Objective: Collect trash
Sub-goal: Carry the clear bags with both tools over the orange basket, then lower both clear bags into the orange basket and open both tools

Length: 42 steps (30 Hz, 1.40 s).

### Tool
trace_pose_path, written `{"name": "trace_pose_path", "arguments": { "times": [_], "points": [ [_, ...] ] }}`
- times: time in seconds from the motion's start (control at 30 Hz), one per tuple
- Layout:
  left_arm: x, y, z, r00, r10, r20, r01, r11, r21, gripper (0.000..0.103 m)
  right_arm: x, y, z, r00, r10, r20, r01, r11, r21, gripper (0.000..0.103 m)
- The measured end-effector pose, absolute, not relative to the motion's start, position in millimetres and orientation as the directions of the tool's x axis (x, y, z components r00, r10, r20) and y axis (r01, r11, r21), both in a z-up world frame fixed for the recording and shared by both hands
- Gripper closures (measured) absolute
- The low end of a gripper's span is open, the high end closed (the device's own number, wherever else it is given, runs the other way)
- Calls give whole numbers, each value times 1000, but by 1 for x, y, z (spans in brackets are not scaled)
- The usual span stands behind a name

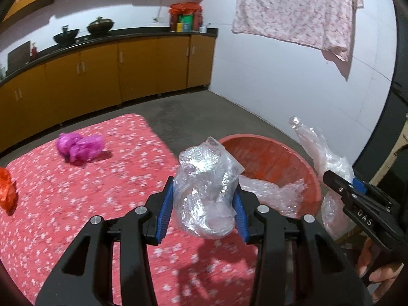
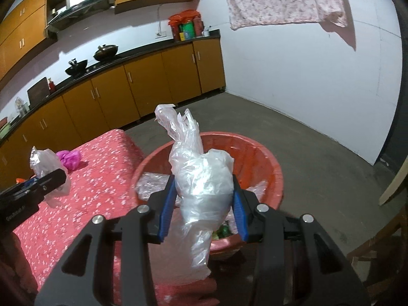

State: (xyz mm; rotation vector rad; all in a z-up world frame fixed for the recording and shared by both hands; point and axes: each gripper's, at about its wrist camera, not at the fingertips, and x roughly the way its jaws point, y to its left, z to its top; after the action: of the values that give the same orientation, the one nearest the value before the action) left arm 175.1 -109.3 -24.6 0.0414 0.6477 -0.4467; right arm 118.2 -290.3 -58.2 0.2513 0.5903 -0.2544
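We are gripping a clear crumpled bag (image 1: pixel 204 191) in our left claw (image 1: pixel 204 204) and another clear bag (image 2: pixel 201 186) in our right claw (image 2: pixel 204 206), near the red basin (image 2: pixel 267 158).

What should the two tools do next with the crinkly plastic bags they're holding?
Probably carry both over the red tub and let go. The left tool pinches a clear bag still above the pink tablecloth; the right tool grips another bag near the tub's rim.

Two clear plastic bags (image 1: pixel 204 191) (image 2: pixel 201 186) are showing, one red basin (image 1: pixel 270 153), one magenta bag (image 1: pixel 80 148), two woks (image 1: pixel 65 35) (image 1: pixel 100 24).
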Motion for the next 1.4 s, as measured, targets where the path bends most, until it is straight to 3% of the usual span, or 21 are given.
{"name": "trace_pose_path", "arguments": {
  "times": [0.47, 1.17, 1.33, 1.4],
  "points": [
    [198, -180, -34, 648, -462, -606, 517, 851, -95, 61, 145, -332, -64, 785, -167, -596, 325, 930, 168, 62],
    [221, -224, -47, 596, -499, -629, 568, 816, -108, 60, 165, -353, -75, 795, -150, -588, 320, 927, 196, 62],
    [224, -227, -47, 590, -505, -630, 569, 813, -119, 53, 166, -360, -74, 807, -122, -577, 308, 922, 235, 60],
    [225, -227, -48, 591, -504, -630, 565, 816, -123, 42, 168, -361, -74, 813, -112, -571, 300, 922, 246, 60]
  ]
}}
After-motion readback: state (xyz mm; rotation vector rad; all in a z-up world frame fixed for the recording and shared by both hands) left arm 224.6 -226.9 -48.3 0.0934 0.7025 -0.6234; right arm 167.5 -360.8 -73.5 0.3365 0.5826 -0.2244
